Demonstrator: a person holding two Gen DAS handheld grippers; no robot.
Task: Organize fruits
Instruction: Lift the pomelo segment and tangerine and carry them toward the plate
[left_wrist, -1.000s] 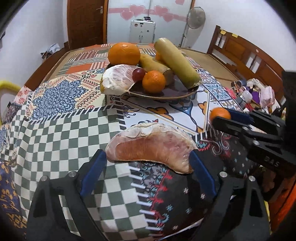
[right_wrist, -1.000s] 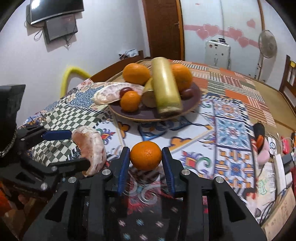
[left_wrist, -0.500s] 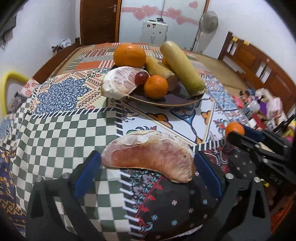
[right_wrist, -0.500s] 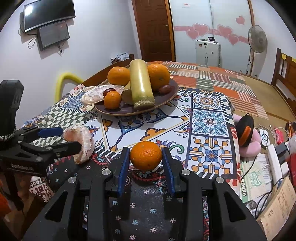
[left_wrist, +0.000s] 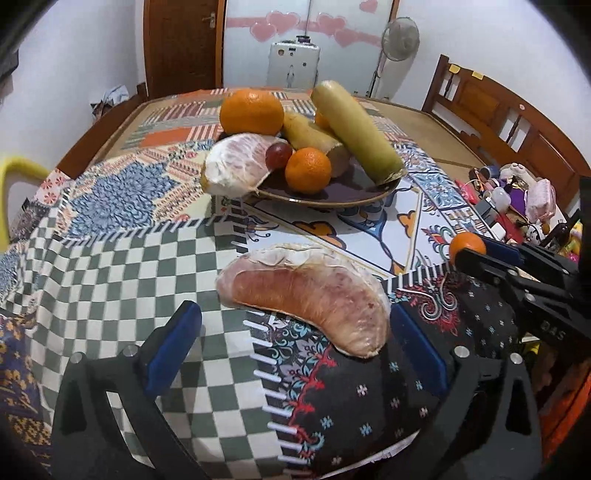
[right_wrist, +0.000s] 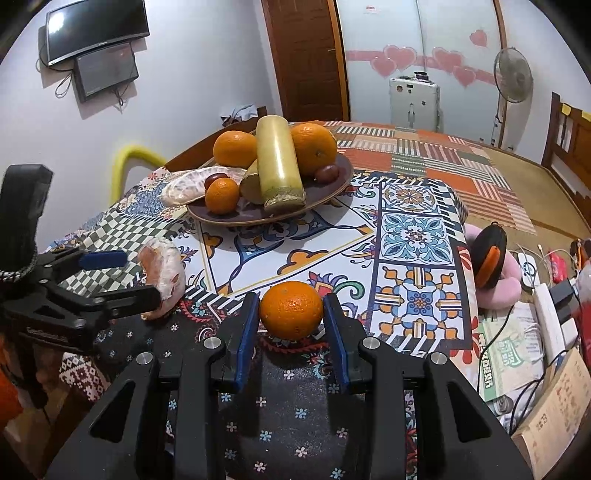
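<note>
- Pomelo segment lay on the patchwork tablecloth, near side, between my left claw's blue pads.
- Left claw had just been opening and stood spread wide, left pad clear of the fruit.
- Right claw was clamped on a small mandarin.
- Fruit plate sat farther back, piled with oranges.
</note>
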